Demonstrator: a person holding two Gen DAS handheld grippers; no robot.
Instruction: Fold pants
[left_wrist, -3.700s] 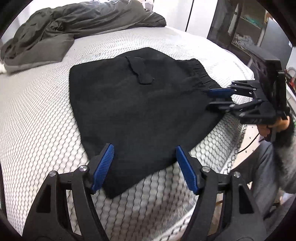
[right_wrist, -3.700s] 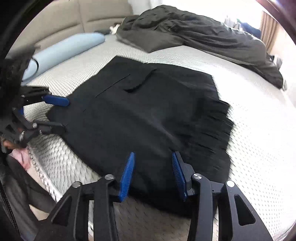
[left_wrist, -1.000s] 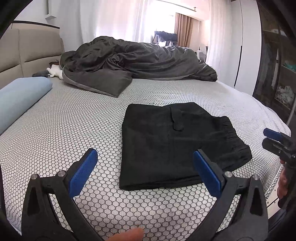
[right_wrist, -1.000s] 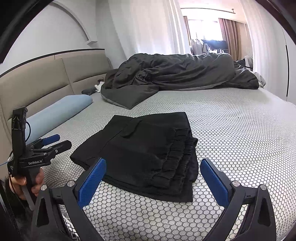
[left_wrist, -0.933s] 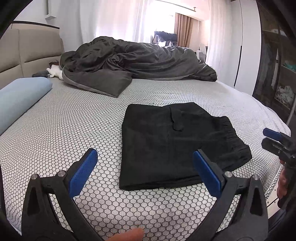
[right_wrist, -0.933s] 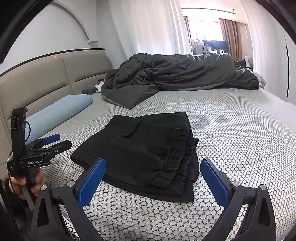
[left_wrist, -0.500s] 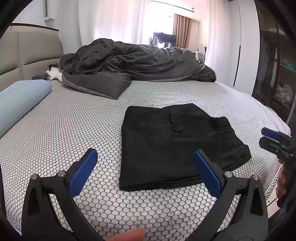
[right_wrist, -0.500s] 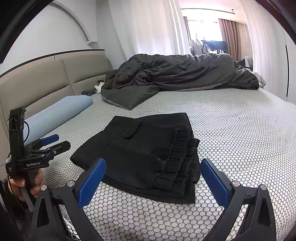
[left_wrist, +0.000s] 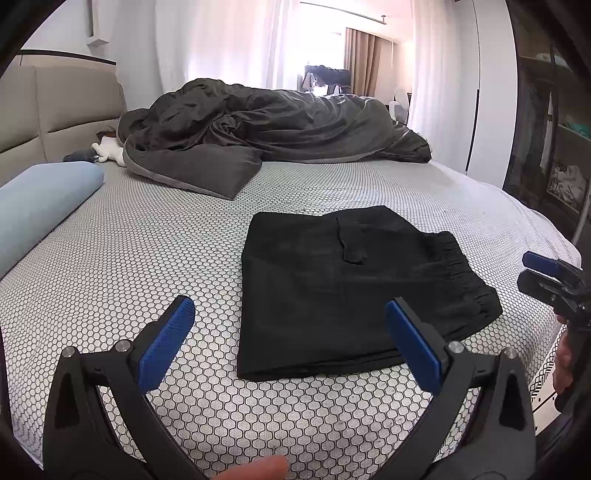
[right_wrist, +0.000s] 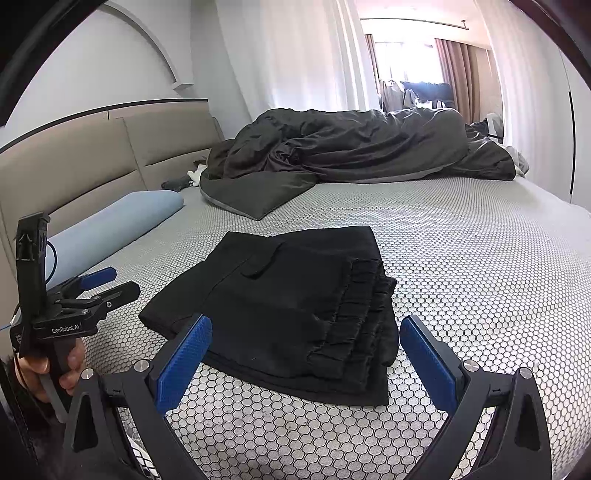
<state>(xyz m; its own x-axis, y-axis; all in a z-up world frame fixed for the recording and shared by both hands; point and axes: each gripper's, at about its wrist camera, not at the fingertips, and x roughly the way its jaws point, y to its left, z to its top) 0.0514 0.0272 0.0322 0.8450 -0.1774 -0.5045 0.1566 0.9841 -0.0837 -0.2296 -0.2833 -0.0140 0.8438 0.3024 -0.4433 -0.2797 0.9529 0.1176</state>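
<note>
The black pants (left_wrist: 343, 288) lie folded into a compact rectangle on the bed (left_wrist: 147, 258), waistband to the right in the left wrist view. The right wrist view shows the same pants (right_wrist: 295, 310) with the elastic waistband nearest the camera. My left gripper (left_wrist: 291, 339) is wide open, held back above the near edge of the bed, with nothing between its blue pads. My right gripper (right_wrist: 306, 358) is open just as wide, short of the waistband and clear of the cloth. Each gripper also appears at the other view's edge: right gripper (left_wrist: 543, 273), left gripper (right_wrist: 103, 284).
A crumpled dark grey duvet (left_wrist: 266, 125) covers the far side of the bed. A light blue bolster (left_wrist: 40, 199) lies along the padded headboard (right_wrist: 110, 155). A wardrobe (left_wrist: 554, 129) stands to the right. A person's hand (right_wrist: 55, 365) holds the left gripper's handle.
Since 3.7 s ago both grippers have let go of the pants, opened wide and pulled back from the cloth. Over the last second the views barely shift.
</note>
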